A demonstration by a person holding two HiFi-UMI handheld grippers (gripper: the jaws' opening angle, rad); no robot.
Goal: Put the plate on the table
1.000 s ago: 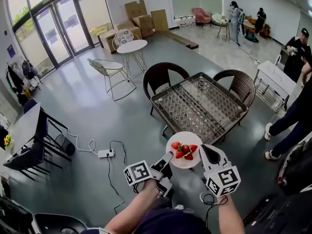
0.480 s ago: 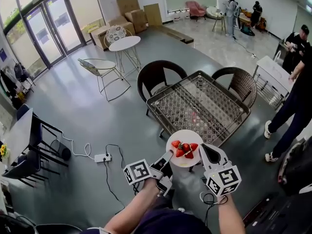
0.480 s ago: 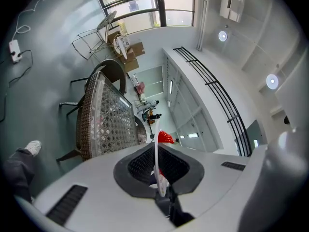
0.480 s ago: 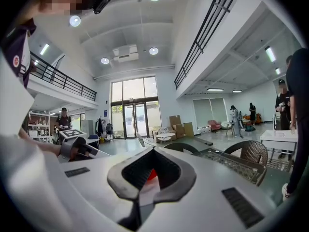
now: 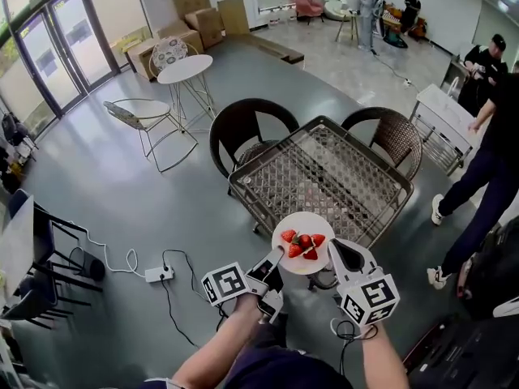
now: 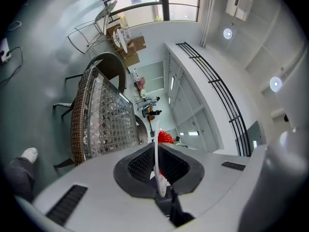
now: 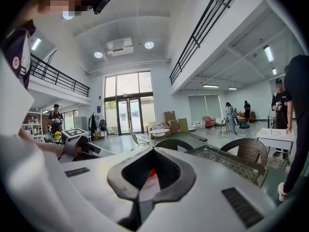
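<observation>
As we held the plate [image 5: 306, 220] in the air by the near edge of the glass-topped wicker table [image 5: 324, 168], our left gripper [image 5: 277, 259] clenched one rim and our right gripper [image 5: 333, 251] the opposite; uneven hands could tilt it, rolling the strawberries [image 5: 302, 244] off; the thin rim might slip.

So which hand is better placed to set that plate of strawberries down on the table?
Right, but only slightly. The left tool and right tool each clamp the plate by its rim on opposite sides, so they should probably move together. The right one looks nearer the table edge.
</observation>
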